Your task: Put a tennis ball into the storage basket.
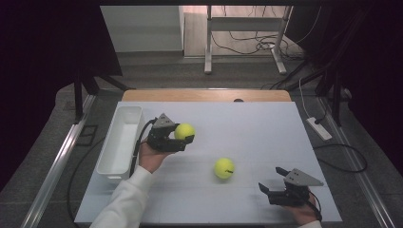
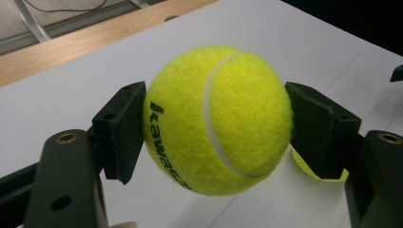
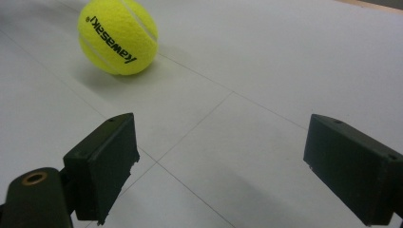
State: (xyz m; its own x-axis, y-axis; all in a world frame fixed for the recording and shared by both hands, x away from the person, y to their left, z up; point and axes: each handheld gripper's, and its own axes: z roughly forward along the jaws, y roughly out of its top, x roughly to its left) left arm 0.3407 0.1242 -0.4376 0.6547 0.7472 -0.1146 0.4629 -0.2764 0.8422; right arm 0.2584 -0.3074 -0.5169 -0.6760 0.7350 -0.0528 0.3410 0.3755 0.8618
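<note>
A white bin lies lengthwise just left of the left gripper, on the white tabletop; a wooden strip edges the table beyond both grippers; a power strip lies on the floor beyond and right of the right gripper; far beyond, a desk frame stands over loose cables.

The worktop lies bare across its far half and right side, wide room for passing. On the left edge a white bin walls off that side. A loose ball sits mid-worktop, between the left hand-held gripper, closed around another ball just beside the bin, and the right hand-held gripper, jaws spread, near the front edge.
</note>
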